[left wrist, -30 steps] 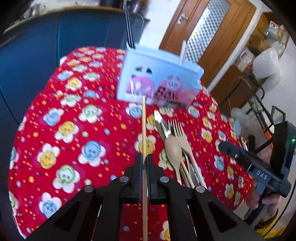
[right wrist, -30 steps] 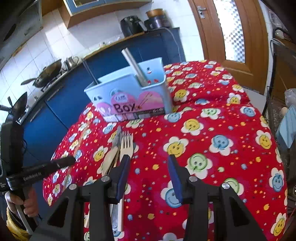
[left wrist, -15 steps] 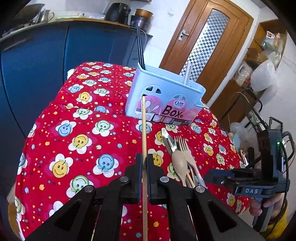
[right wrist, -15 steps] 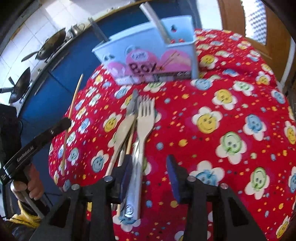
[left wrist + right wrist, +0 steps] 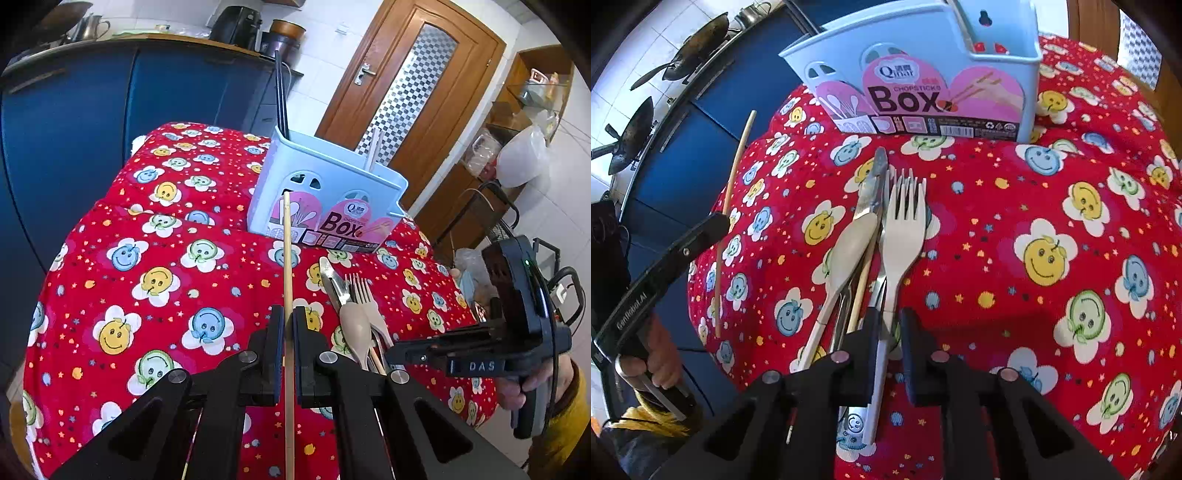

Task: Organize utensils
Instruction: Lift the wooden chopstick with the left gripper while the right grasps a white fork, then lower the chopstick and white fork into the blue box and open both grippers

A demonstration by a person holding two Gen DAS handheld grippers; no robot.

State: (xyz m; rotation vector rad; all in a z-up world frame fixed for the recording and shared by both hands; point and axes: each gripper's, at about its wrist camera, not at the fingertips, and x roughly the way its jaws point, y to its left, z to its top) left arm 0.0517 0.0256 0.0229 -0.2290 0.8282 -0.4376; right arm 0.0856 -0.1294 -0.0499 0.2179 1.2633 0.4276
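My left gripper (image 5: 287, 317) is shut on a wooden chopstick (image 5: 287, 266), held above the red flowered tablecloth and pointing at the light blue chopsticks box (image 5: 325, 199). The chopstick also shows in the right wrist view (image 5: 733, 206). A pile of utensils lies on the cloth: a beige spoon (image 5: 849, 251), a white fork (image 5: 901, 236), a metal knife (image 5: 873, 188). My right gripper (image 5: 886, 321) is partly open, its fingers either side of the fork's handle, low over the pile. The box (image 5: 923, 81) stands behind the pile and holds black chopsticks (image 5: 281, 99).
The table (image 5: 1071, 221) is round and drops away on all sides. A blue kitchen counter (image 5: 110, 92) stands behind it. A wooden door (image 5: 406, 92) is at the back right. Woks (image 5: 639, 125) sit on the stove at left.
My right gripper has moved forward and down onto the utensil pile, and its jaws have narrowed around the fork handle. My left gripper has drawn back a little with the chopstick.
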